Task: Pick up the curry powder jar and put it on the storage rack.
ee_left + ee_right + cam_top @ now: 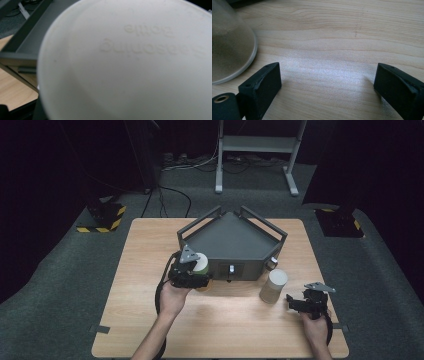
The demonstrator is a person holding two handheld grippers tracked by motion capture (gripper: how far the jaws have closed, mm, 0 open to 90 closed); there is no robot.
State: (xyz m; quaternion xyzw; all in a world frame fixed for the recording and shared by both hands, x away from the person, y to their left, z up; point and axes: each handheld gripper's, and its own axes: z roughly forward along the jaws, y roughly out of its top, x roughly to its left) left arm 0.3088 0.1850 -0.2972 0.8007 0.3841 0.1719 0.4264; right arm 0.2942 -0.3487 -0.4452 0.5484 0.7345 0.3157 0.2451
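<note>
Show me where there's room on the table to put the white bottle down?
Bare wood lies along the table left edge beside the left gripper, and in the near middle between both hands. It is crowded by the grey tray, the white bottle and the frosted jar near the right gripper.

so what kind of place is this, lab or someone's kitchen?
Most likely a lab or recording studio, not a kitchen. A lone wooden table stands on grey carpet against dark surroundings, hazard-striped stand bases flank it, cables run over the floor, and a grey metal frame stands behind.
</note>
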